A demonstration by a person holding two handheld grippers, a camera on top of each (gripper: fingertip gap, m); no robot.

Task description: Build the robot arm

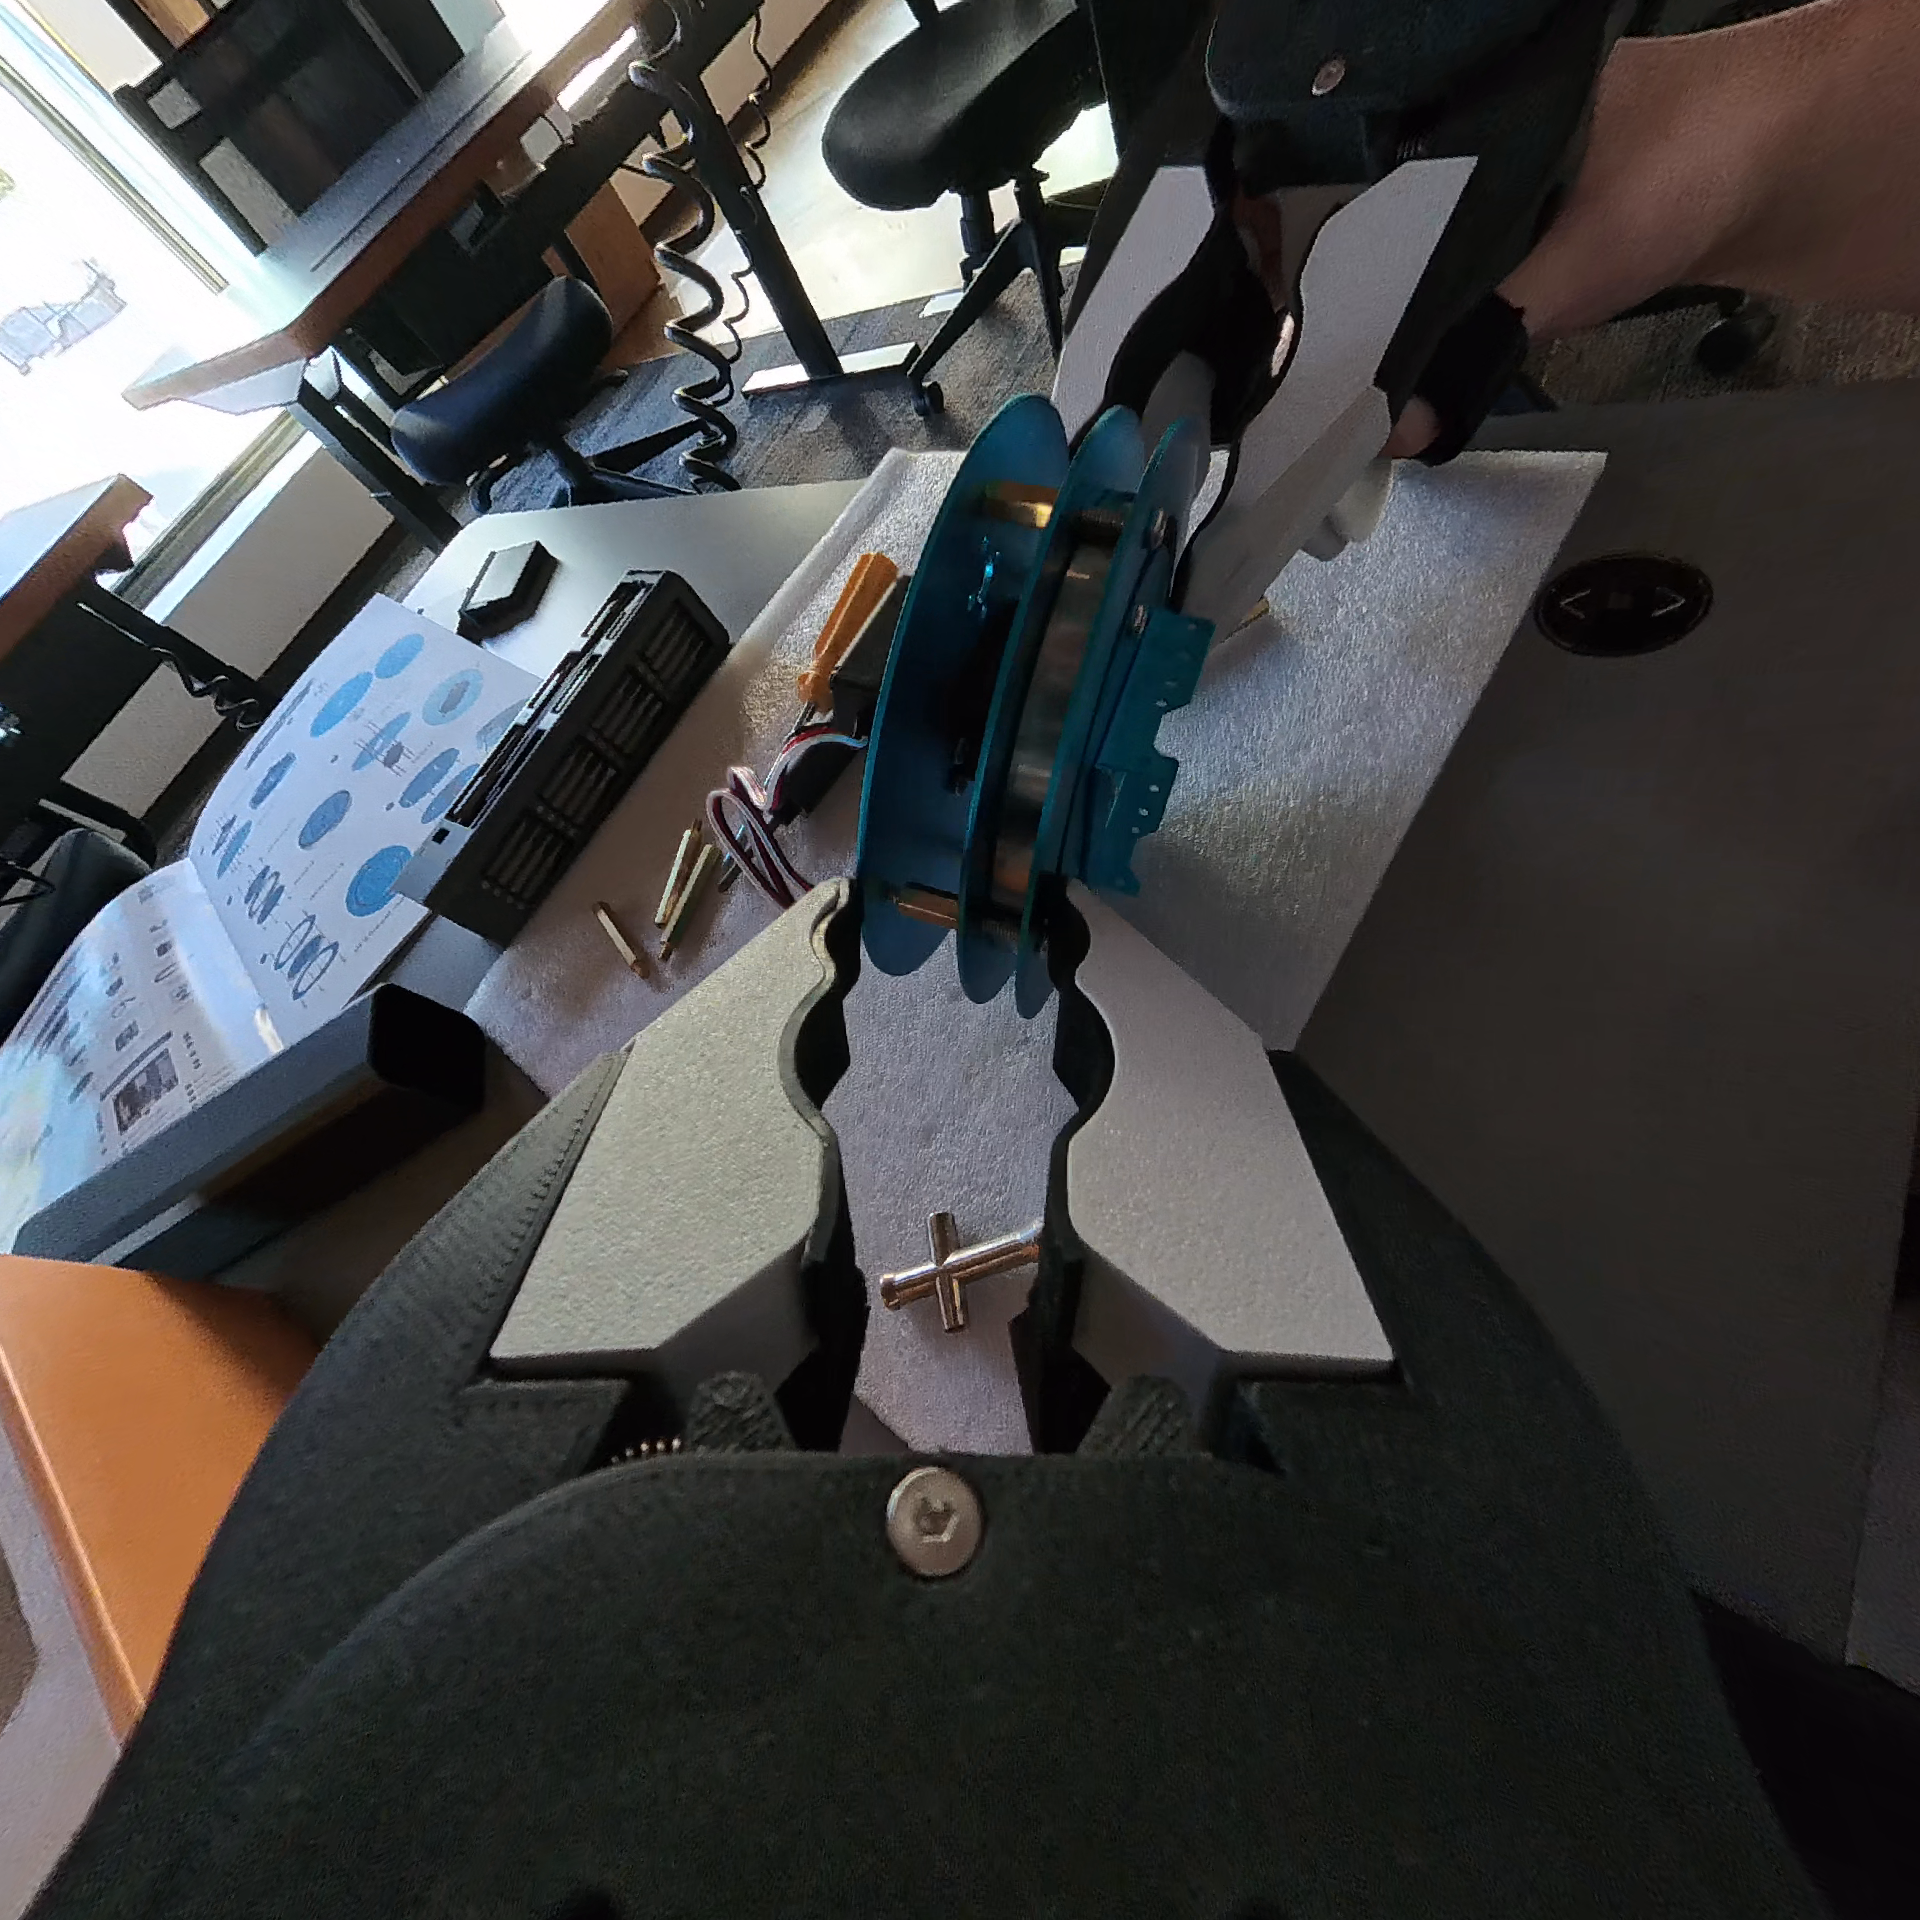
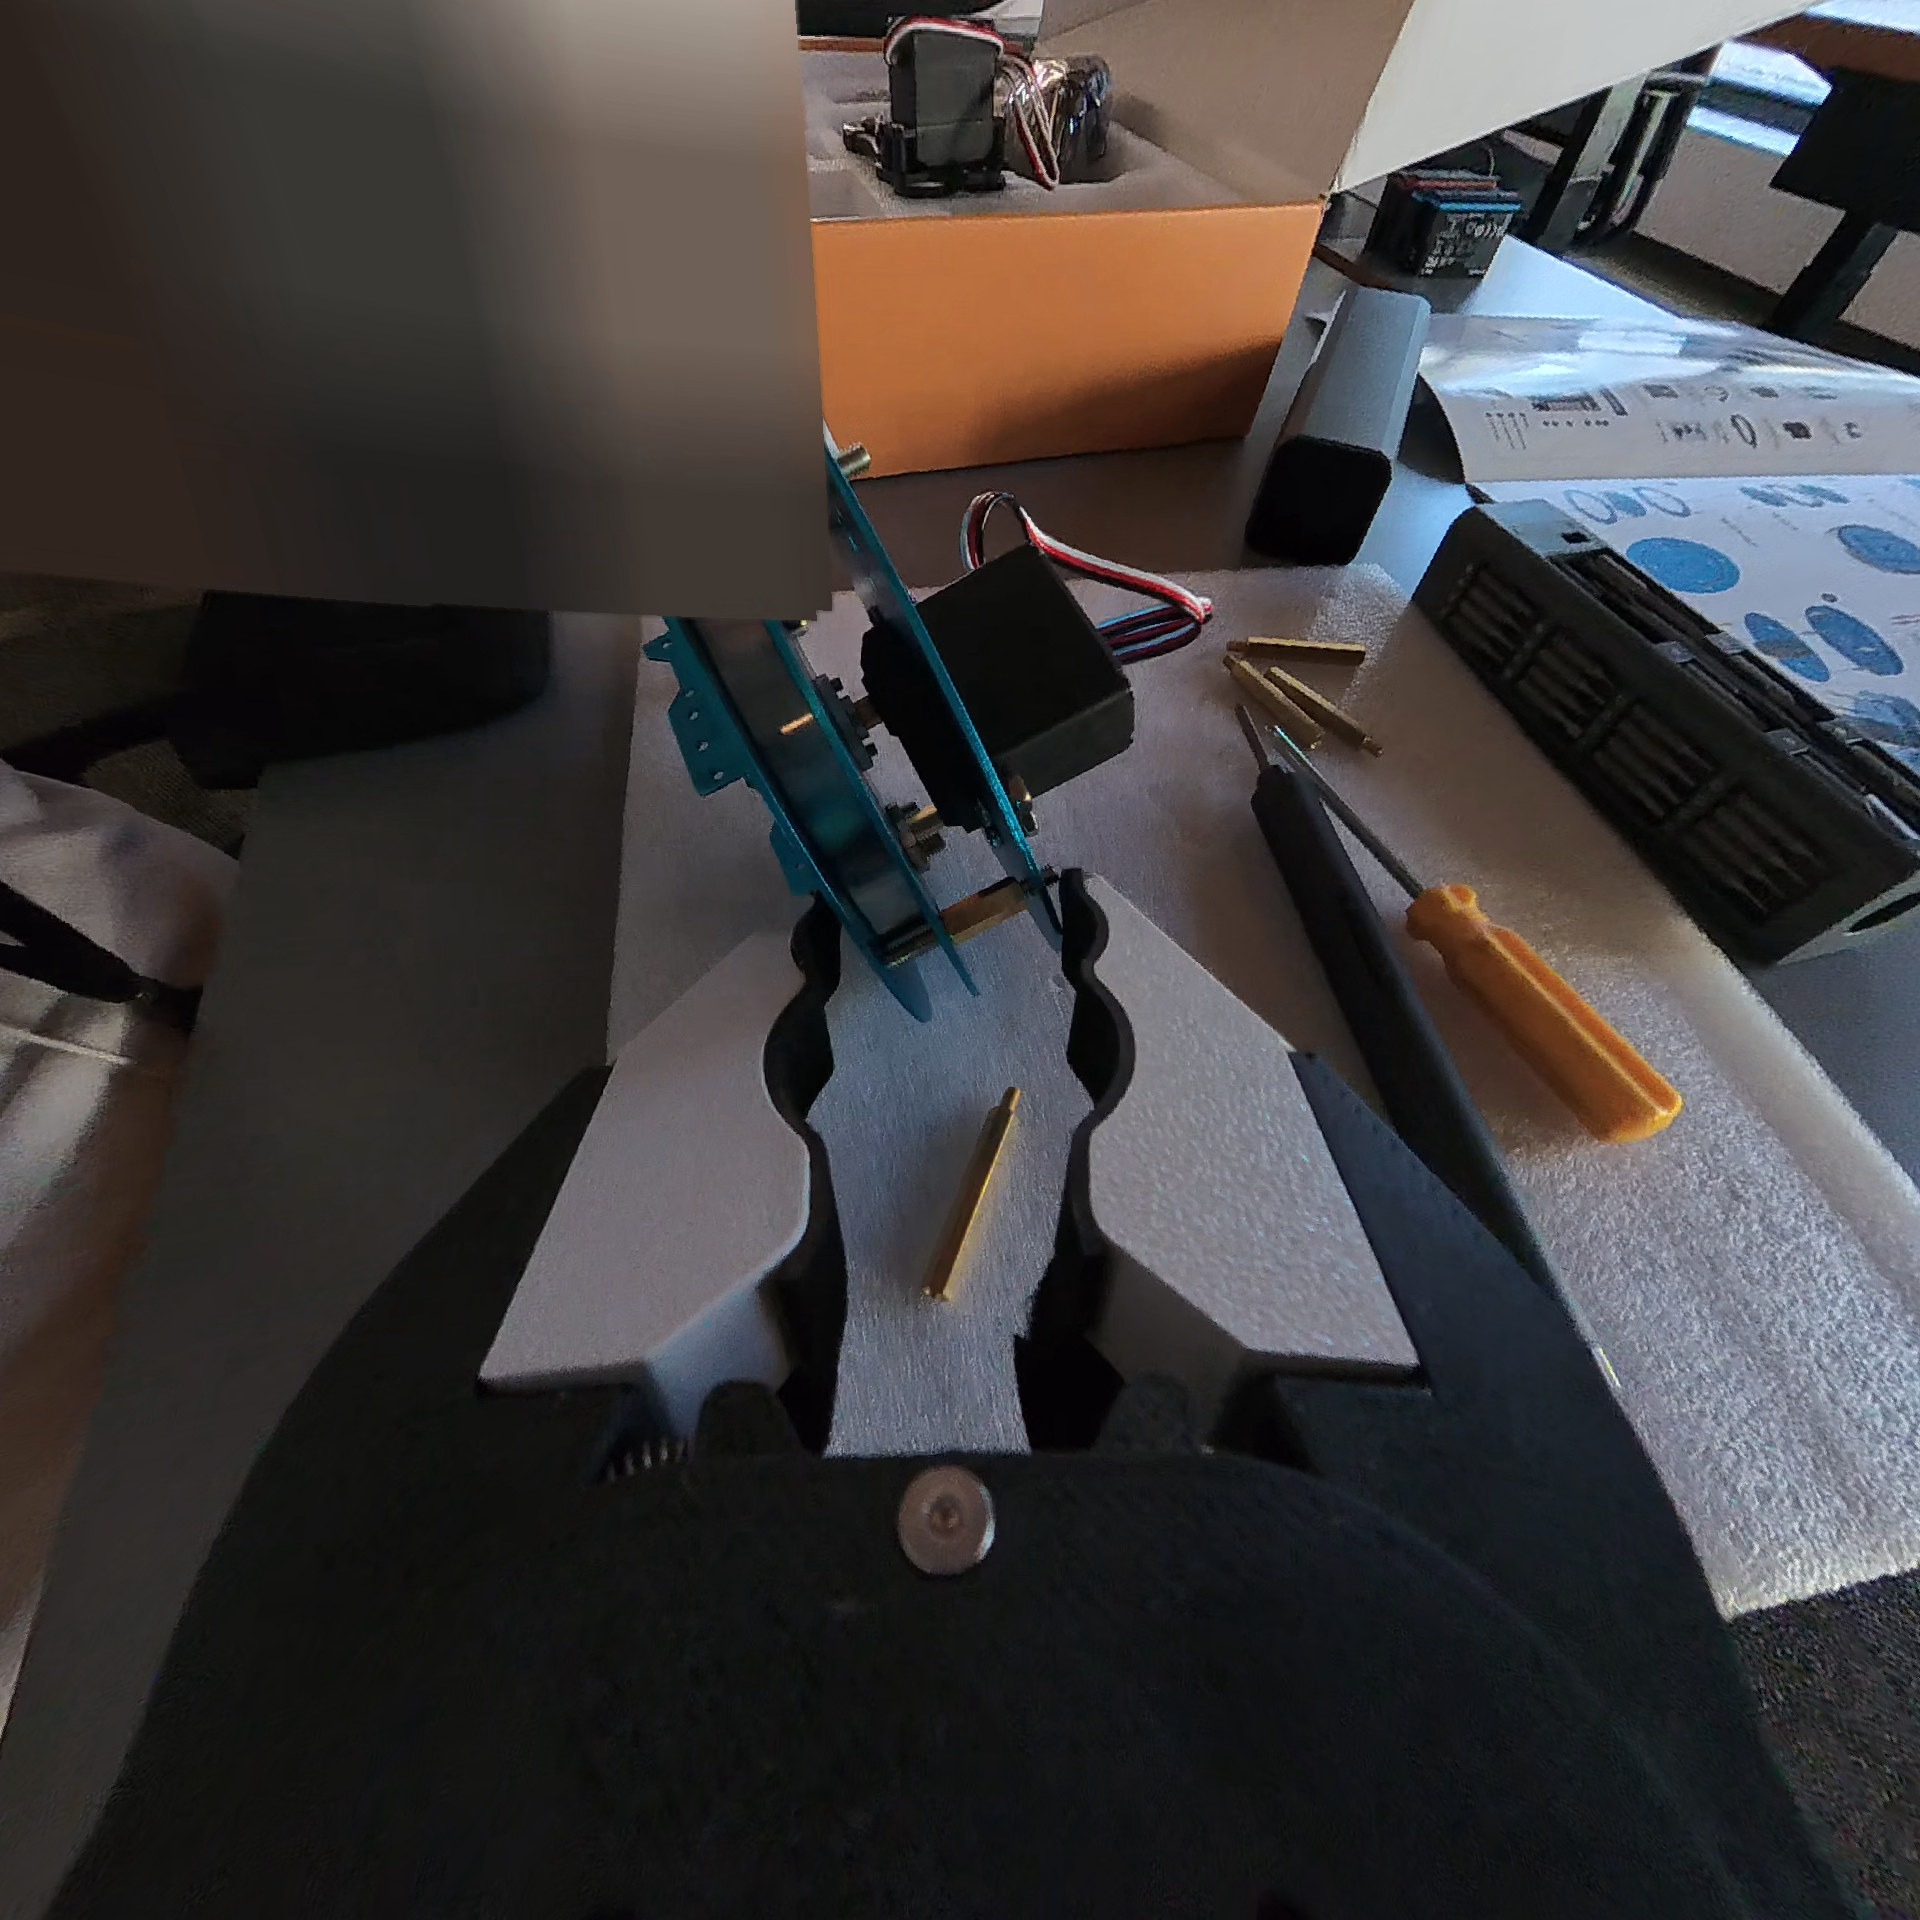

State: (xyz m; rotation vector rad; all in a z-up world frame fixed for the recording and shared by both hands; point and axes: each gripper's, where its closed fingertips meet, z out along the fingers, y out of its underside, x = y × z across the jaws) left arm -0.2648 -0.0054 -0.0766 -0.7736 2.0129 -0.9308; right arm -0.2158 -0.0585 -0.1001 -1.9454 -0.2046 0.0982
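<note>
Both tools gripped the blue disc stack (image 1: 997, 748) on edge over the foam sheet (image 1: 1351, 707): left tool (image 1: 961, 914), right tool (image 2: 940, 914). Even squeeze seemed wise, lest it tilt.

An office used as an assembly workspace: rolling office chairs (image 1: 940, 135) and wood-topped desks (image 1: 436, 223) stand on carpet by a bright window (image 1: 73, 239). The grey counter (image 1: 1621, 935) carries a foam sheet (image 2: 1714, 1299), screwdrivers (image 2: 1538, 997), a bit case (image 2: 1662, 748) and an open instruction booklet (image 1: 281, 831).
</note>
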